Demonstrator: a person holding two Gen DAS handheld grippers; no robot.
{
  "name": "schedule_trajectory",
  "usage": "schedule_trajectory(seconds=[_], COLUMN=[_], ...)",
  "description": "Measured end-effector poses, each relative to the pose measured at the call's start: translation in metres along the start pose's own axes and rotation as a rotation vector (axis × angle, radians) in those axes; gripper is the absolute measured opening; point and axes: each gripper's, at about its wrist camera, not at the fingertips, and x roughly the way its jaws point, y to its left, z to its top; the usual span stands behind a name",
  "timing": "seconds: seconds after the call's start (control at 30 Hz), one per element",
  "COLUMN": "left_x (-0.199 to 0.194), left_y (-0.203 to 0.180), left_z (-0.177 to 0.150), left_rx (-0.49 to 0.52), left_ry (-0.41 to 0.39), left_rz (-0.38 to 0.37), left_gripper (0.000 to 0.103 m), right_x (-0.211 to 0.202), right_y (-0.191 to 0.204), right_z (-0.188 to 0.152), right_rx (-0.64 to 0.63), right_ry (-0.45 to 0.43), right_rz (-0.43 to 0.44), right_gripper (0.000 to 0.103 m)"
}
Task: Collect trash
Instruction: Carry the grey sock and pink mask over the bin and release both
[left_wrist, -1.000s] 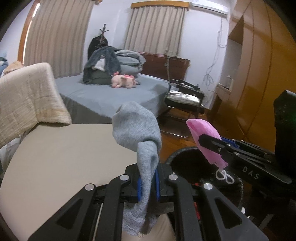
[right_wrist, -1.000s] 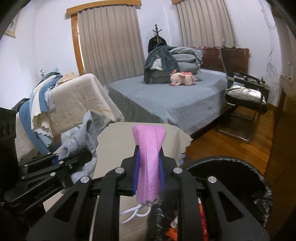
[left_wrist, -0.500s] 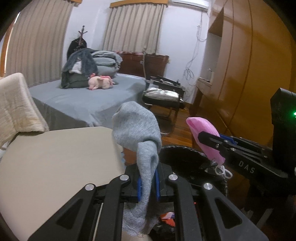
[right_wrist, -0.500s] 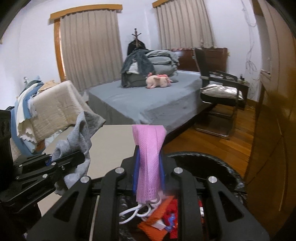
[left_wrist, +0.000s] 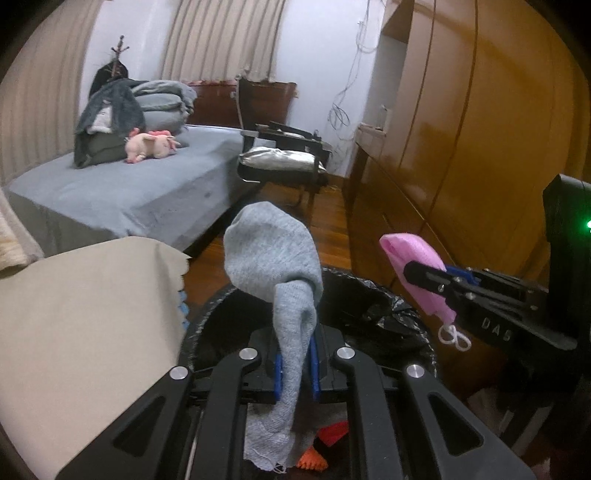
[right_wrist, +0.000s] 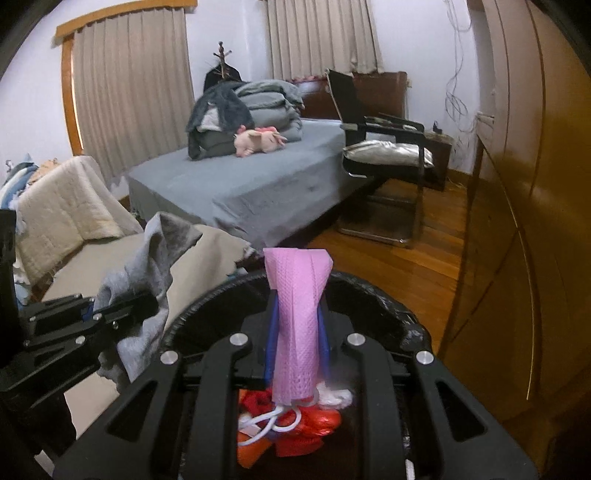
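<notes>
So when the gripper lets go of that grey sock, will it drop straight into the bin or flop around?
Probably floppy: the grey sock folds over and droops on both sides of the left gripper. It looks light and soft, so it should fall slowly and crumple. It hangs over the black-lined bin, so it likely lands inside, though an end could catch on the rim.

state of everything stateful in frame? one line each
left gripper: shut on grey sock
grey sock: pinched, hanging over the bin
right gripper: shut on pink face mask
pink face mask: pinched, ear loops dangling over the bin
trash bin: open, black liner fitted, red and orange trash inside
bed: folded bedding and a pink plush on top
</notes>
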Motion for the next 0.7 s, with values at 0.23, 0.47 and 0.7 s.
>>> schedule_trajectory(seconds=[0.23,0.47,0.7], left_x=[0.04,0.047,0.019], left_y=[-0.002,0.012,0.022], left_z=[0.001,0.0,-0.002], left_rx=[0.005,-0.017,-0.023], left_ry=[0.046,0.06,0.029], left_rz=[-0.04,-0.047,0.003], left_gripper=[0.013,0.055,0.075], right_x=[0.029,0.039,0.021], right_y=[-0.019,-0.031,-0.025], right_z=[-0.012,-0.016,-0.014], right_rx=[0.023,0.041,0.053], right_ry=[0.03,0.035,0.011], right_rz=[-0.02,-0.053,-0.045], right_gripper=[0.029,0.064,0.096])
